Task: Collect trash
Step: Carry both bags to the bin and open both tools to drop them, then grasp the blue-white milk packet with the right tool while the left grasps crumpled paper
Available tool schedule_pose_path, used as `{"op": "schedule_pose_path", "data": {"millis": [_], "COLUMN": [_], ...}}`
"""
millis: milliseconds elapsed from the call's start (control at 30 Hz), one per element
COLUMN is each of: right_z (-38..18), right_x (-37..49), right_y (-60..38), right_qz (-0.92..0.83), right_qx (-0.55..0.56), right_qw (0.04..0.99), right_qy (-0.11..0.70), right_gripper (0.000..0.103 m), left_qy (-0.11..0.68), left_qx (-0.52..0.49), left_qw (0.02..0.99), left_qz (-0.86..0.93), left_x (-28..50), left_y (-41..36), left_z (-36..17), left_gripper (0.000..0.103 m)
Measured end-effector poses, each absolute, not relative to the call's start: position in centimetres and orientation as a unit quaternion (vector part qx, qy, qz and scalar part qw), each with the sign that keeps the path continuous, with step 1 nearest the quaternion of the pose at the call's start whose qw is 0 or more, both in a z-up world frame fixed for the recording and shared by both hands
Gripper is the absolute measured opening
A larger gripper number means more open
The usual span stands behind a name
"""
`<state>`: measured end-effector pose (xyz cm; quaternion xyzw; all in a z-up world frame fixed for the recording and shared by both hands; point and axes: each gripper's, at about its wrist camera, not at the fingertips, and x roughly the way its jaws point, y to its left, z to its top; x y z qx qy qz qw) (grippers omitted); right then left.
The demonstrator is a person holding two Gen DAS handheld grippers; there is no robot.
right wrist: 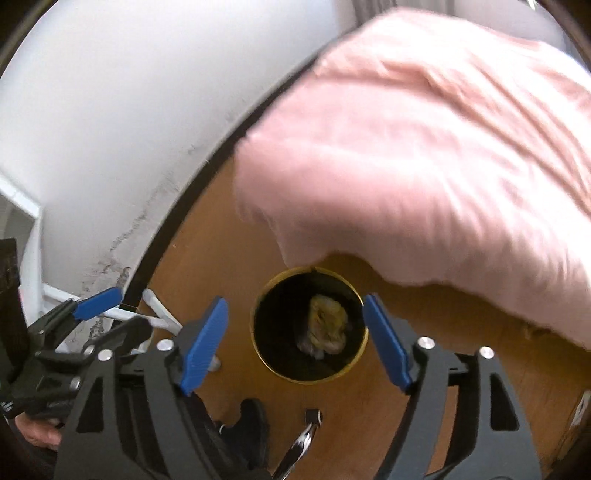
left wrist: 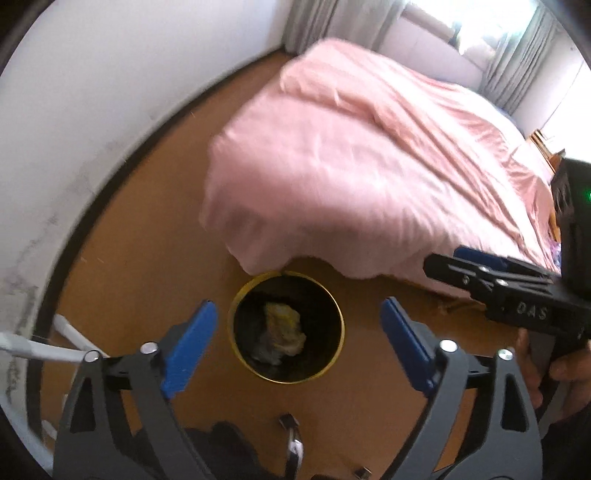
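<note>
Left wrist view: crumpled yellowish trash [left wrist: 283, 334] lies inside the gold-rimmed bin [left wrist: 236, 295] beside the pink bed [left wrist: 369, 147], left gripper [left wrist: 297, 343] and right gripper [right wrist: 295, 343] both spread wide, empty; drop-off looks done, no further litter visible

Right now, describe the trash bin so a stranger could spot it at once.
Find the pink-covered bed. On the brown floor at its draped corner stands a round bin, partly under the bedding edge. Its gold rim, black inside and crumpled yellowish wad mark it out.

daylight glares through the window [left wrist: 454, 22]; motion blur, fisheye-warped dark edges.
</note>
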<state>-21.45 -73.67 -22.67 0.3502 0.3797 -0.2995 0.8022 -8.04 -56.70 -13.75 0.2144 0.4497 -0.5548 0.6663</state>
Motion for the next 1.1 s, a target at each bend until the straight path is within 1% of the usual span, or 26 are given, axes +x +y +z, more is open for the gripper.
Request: {"op": "schedule_pose_path", "data": {"millis": [100, 233, 300, 400, 567, 633, 767, 933, 1067, 1100], "right_z": [-18.3, -13.0, -11.0, -9.4, -7.2, -6.7, -6.4, -6.9, -8.2, -8.5], "right_x": [-19.2, -13.3, -9.2, -3.8, 4.9, 7.7, 12.1, 15.6, 18.5, 18.9], "right_y": [-71.6, -66.2, -62.2, -56.1, -43.8, -38.3, -29.5, -21.7, -18.8, -18.5], "right_qz": [-0.282, -0.220, -0.168, -0.101, 0.028, 0.078, 0.151, 0.177, 0.165, 0.156], "right_qx": [0.309, 0.253, 0.225, 0.185, 0.119, 0.091, 0.041, -0.025, -0.060, -0.067], "right_qw": [0.834, 0.876, 0.896, 0.913, 0.922, 0.918, 0.901, 0.884, 0.871, 0.869], "right_qy": [0.359, 0.346, 0.344, 0.351, 0.368, 0.378, 0.404, 0.432, 0.459, 0.464], "right_gripper": [0.081, 0.081, 0.081, 0.081, 0.081, 0.081, 0.081, 0.081, 0.081, 0.079], "left_qy": [0.414, 0.360, 0.353, 0.355, 0.373, 0.382, 0.396, 0.417, 0.435, 0.439], "left_qx": [0.207, 0.190, 0.176, 0.158, 0.105, 0.081, 0.042, 0.001, -0.019, -0.023], "left_qw": [0.697, 0.763, 0.796, 0.836, 0.887, 0.899, 0.910, 0.906, 0.898, 0.896], "left_qz": [-0.547, -0.502, -0.459, -0.388, -0.249, -0.198, -0.118, -0.070, -0.062, -0.063], "left_x": [-7.2, -4.4, -1.9, 1.7, 7.4, 8.9, 10.5, 11.3, 11.9, 12.1], "left_y": [-52.8, -44.3, -39.1, -32.2, -18.3, -12.5, -3.4, 4.4, 7.1, 7.6], "left_z": [-9.1, -3.4, -1.7, -0.5, 0.6, 0.7, 0.3, -1.1, -2.7, -3.0], "left_gripper": [0.092, 0.094, 0.094, 0.094, 0.094, 0.094, 0.094, 0.094, 0.094, 0.094]}}
